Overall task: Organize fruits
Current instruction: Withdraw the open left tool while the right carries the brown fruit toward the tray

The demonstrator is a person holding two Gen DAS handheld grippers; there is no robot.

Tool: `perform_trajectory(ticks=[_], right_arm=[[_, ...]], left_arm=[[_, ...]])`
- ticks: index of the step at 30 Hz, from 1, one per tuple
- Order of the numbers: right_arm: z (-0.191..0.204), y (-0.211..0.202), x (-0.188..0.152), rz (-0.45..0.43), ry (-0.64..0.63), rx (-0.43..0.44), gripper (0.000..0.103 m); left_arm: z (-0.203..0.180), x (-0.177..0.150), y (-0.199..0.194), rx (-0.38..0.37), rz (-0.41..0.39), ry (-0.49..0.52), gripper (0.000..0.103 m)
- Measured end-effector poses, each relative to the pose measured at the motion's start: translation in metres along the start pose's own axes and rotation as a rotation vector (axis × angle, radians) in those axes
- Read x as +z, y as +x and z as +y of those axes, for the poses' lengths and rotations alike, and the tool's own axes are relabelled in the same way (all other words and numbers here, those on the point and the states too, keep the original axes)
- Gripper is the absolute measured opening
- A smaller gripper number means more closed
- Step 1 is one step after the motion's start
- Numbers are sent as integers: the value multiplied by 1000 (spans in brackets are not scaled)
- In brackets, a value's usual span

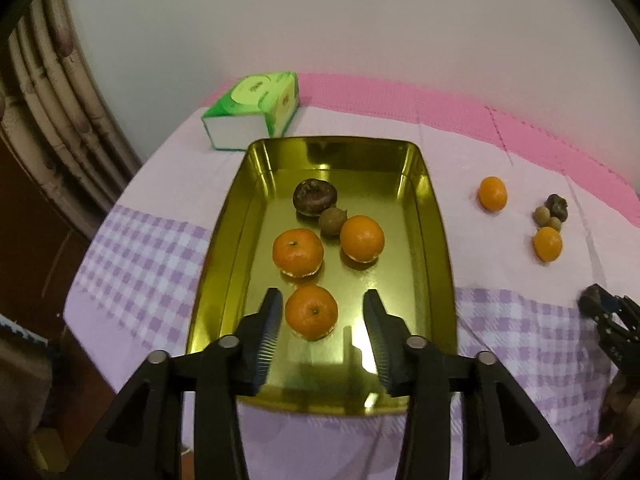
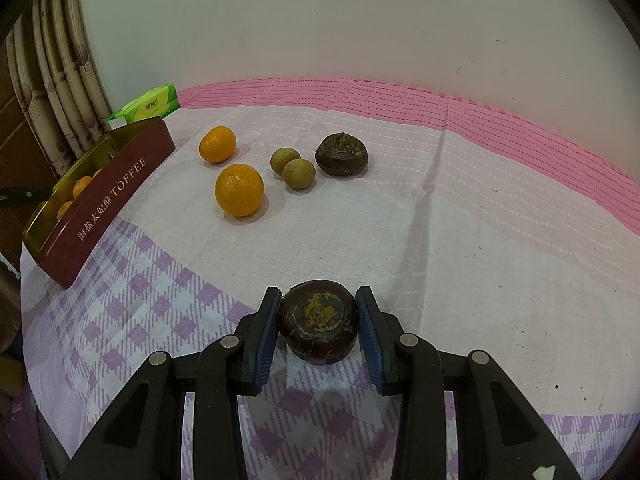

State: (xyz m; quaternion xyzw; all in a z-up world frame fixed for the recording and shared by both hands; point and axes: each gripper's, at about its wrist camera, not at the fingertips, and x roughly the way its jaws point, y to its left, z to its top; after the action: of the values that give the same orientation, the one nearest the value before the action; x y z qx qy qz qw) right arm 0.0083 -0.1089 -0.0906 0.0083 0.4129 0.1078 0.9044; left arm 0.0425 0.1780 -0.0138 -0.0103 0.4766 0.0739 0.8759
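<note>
Five fruits lie in the gold tin (image 1: pixel 236 216): three oranges, one dark chestnut (image 1: pixel 315 197), one longan (image 1: pixel 332 221). Its long axis runs near to far. The left gripper (image 1: pixel 320 322) stands released around the nearest orange (image 1: pixel 311 312), pads clear of it. Right of the tin, two oranges, two longans and one chestnut (image 2: pixel 341 154) lie on the cloth (image 2: pixel 460 220). Only the right view shows the right gripper (image 2: pixel 318 320) clenched on another chestnut (image 2: pixel 318 320), and the tin's "TOFFEE" wall.

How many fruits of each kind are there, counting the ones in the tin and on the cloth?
oranges: 5
small tan fruits: 3
dark brown fruits: 3
Total: 11
</note>
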Motion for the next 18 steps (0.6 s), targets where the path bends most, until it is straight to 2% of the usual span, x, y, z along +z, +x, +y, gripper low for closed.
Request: perform_trajectory(ticks=[1, 3, 5, 9, 18], right_arm=[[0, 0, 0, 0, -2, -1, 35], [0, 0, 0, 2, -7, -7, 35], [3, 0, -1, 6, -18, -20, 35], [5, -1, -1, 20, -14, -15, 35], [20, -14, -6, 25, -16, -4, 35]], left_arm=[[-1, -1, -7, 2, -4, -3, 58], [-4, -5, -21, 7, -20, -13, 66], [-6, -11, -35, 7, -35, -24, 69], [-6, -22, -55, 4, -49, -59, 80], [-2, -35, -59, 40, -43, -67, 83]])
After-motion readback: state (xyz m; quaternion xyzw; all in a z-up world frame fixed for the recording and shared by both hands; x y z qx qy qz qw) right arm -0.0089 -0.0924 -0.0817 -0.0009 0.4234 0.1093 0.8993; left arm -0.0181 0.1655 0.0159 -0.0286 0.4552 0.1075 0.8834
